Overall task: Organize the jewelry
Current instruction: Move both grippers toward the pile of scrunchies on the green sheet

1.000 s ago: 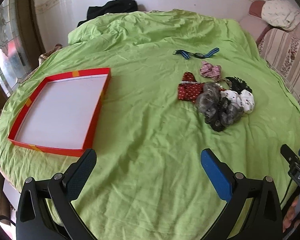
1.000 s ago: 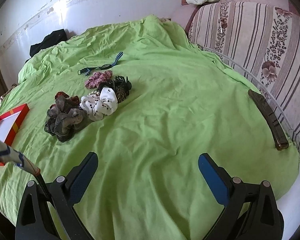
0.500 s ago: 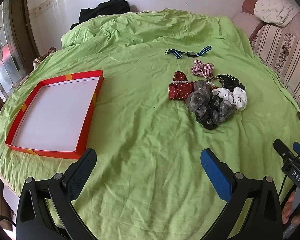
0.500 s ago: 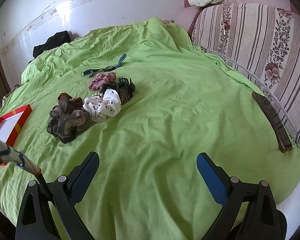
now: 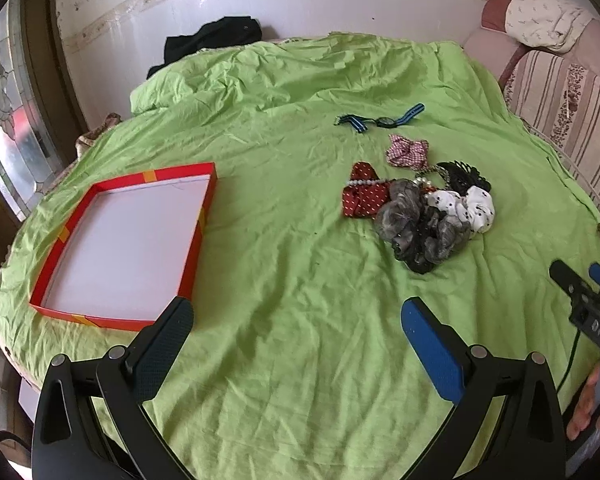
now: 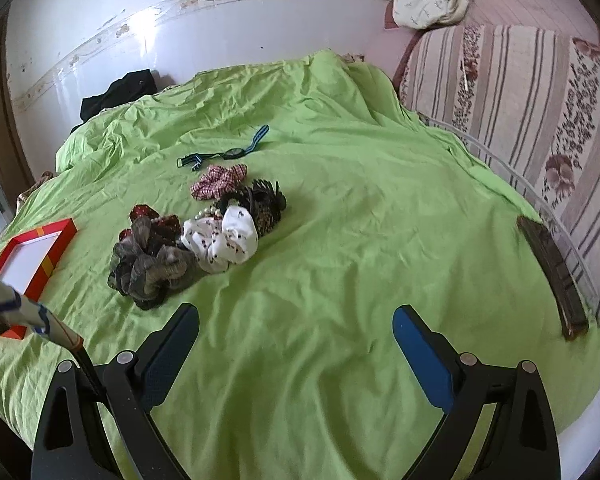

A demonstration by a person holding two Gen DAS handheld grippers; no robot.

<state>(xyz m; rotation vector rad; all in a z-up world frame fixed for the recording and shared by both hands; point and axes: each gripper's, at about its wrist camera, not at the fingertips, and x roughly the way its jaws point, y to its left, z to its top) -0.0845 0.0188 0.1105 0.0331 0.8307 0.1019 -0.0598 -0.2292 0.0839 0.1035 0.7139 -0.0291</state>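
Note:
A pile of hair ties and jewelry lies on the green bedspread: a grey scrunchie [image 5: 418, 226] [image 6: 150, 266], a white dotted scrunchie [image 5: 470, 206] [image 6: 228, 240], a red dotted piece with a pearl string [image 5: 362, 194], a checked scrunchie [image 5: 406, 152] [image 6: 220, 180], a black piece [image 6: 262, 200] and a blue-strapped watch [image 5: 380, 121] [image 6: 224, 152]. An empty red box lid [image 5: 70, 240] [image 6: 36, 248] lies to the left. My left gripper [image 5: 296, 332] is open and empty, short of the pile. My right gripper [image 6: 296, 340] is open and empty, right of the pile.
A striped sofa back [image 6: 520, 92] borders the bed on the right, with a dark flat bar [image 6: 552, 276] by its edge. Black clothing [image 5: 212, 40] lies at the far wall. A window [image 5: 4, 120] is at the left. The right gripper's body [image 5: 592, 312] shows in the left wrist view.
Both grippers have pulled back and risen slightly, so the pile and box appear a little farther. Nothing on the bed has moved.

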